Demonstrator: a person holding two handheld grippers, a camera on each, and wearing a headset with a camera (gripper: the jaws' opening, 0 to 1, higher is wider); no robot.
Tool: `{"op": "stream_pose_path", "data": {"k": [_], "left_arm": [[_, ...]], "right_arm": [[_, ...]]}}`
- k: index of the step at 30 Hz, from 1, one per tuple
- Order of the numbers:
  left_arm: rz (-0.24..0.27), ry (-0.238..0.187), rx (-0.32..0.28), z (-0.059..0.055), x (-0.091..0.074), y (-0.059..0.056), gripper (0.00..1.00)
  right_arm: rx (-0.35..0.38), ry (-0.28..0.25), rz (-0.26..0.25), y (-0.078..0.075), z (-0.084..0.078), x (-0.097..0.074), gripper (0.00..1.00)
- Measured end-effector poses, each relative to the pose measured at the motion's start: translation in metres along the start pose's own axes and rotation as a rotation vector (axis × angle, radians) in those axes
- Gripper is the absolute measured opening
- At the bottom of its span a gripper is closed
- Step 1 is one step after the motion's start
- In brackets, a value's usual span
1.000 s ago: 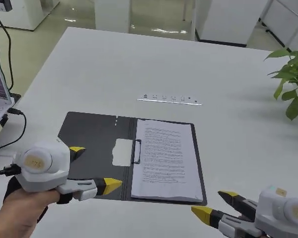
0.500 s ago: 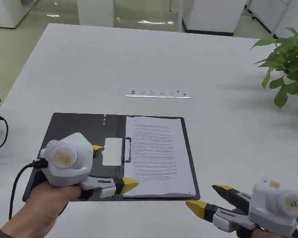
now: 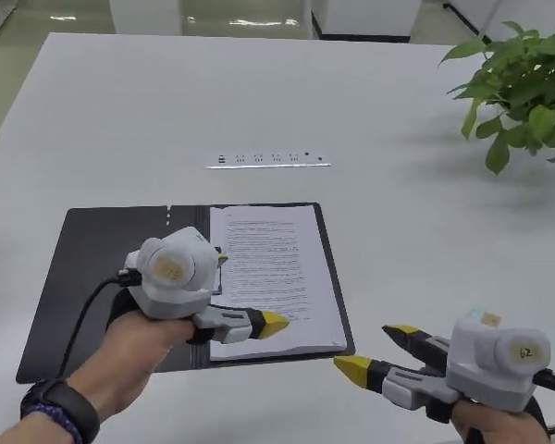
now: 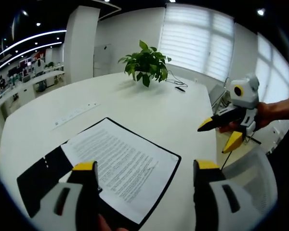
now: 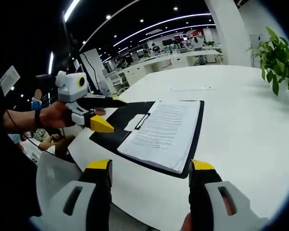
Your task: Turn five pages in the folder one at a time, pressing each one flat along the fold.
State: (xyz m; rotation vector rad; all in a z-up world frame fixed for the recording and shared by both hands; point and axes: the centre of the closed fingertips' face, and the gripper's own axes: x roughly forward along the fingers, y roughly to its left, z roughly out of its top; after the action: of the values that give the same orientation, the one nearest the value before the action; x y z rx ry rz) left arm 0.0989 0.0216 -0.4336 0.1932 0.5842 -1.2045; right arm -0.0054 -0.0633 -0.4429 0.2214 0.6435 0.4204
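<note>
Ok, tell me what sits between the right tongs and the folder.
Nothing: just bare white table between the right tongs and the folder, seen in the head view.

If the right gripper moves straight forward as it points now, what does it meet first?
Probably the near edge of the paper stack in the open folder, though depth is unclear.

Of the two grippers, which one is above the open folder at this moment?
The left gripper, open, is above the folder, by the pages. The right gripper, also open, is off the folder's near right corner, above bare table.
</note>
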Motion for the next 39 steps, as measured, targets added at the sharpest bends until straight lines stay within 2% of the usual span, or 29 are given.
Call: {"op": "stream_pose_path", "data": {"k": [5,8,13,19,28,32,35,36,38,39], "left_arm": [[-0.017,0.015,0.022,0.001,0.023,-0.013,0.80],[-0.025,0.028,0.033,-0.003,0.038,-0.018,0.80],[-0.011,0.054,0.026,-0.011,0.062,-0.024,0.80],[0.006,0.075,0.013,-0.020,0.084,-0.027,0.79],[0.023,0.126,0.002,-0.041,0.110,-0.028,0.77],[0.052,0.138,-0.019,-0.046,0.119,-0.022,0.75],[0.068,0.171,-0.025,-0.057,0.126,-0.021,0.75],[0.074,0.179,-0.020,-0.060,0.127,-0.020,0.76],[0.097,0.199,0.074,-0.064,0.127,-0.017,0.74],[0.104,0.205,0.100,-0.066,0.127,-0.016,0.73]], "right_arm": [[0.001,0.011,0.003,-0.001,-0.005,-0.002,0.63],[0.009,0.011,0.003,-0.002,-0.006,-0.003,0.63],[0.010,0.023,0.006,-0.005,-0.009,-0.003,0.62],[0.014,0.026,0.012,-0.008,-0.009,-0.004,0.62],[0.027,0.027,0.013,-0.016,-0.011,-0.006,0.62],[0.034,0.030,0.011,-0.020,-0.013,-0.007,0.62],[0.036,0.036,0.013,-0.023,-0.014,-0.007,0.62],[0.037,0.037,0.013,-0.024,-0.015,-0.007,0.62],[0.040,0.040,0.013,-0.025,-0.015,-0.007,0.62],[0.040,0.040,0.013,-0.025,-0.015,-0.006,0.62]]}}
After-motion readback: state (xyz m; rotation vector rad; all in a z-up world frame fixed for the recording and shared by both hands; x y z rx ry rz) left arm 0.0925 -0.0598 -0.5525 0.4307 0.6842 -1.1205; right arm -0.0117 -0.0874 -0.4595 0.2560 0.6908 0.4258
